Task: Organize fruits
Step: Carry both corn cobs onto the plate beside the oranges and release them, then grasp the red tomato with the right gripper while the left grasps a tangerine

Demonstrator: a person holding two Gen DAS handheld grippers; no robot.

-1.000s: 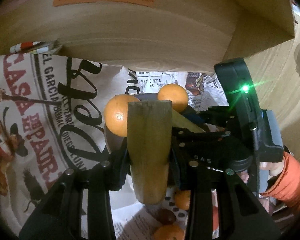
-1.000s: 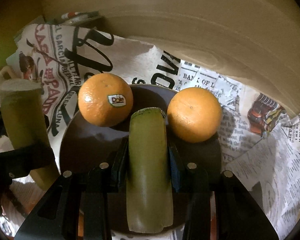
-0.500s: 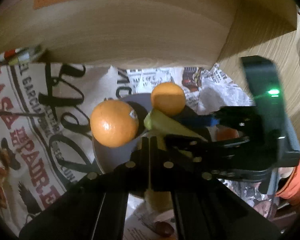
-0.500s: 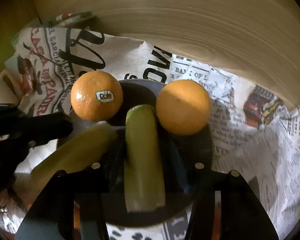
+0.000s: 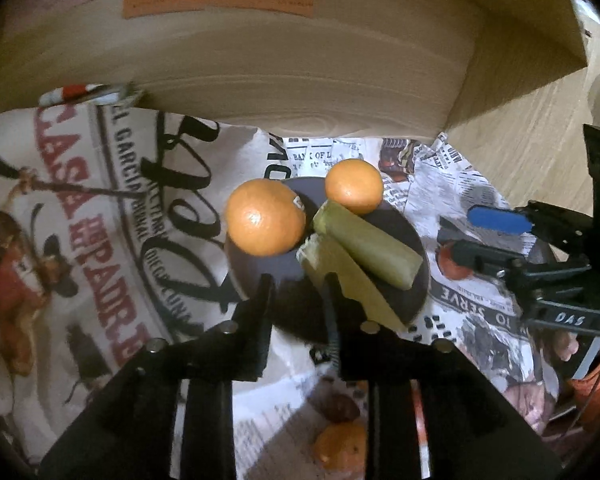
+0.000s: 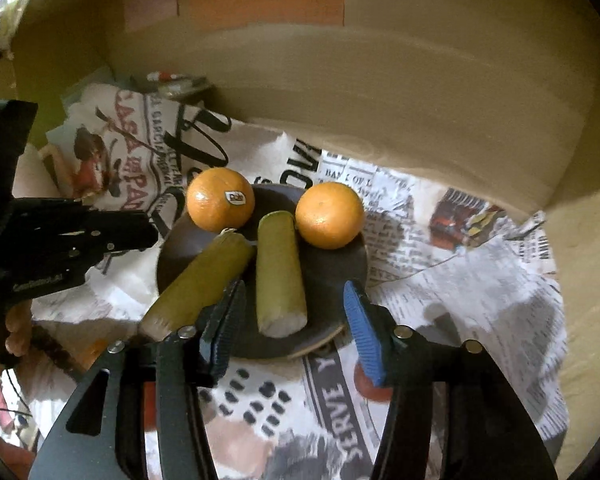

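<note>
Both grippers (image 5: 296,284) (image 6: 292,320) released cane pieces (image 6: 280,272), jaws apart.

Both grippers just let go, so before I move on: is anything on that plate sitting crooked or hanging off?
Yes. The left stalk piece lies slanted, its lower end sticking out past the dark plate rim over the newspaper, its top against the stickered orange. The other piece lies fully on the plate. Both oranges look settled.

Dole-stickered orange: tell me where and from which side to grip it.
Grip the Dole-stickered orange across its widest middle, coming from above. It sits at the dark plate edge with a green stalk piece touching its near side, so a low approach looks blocked.
</note>
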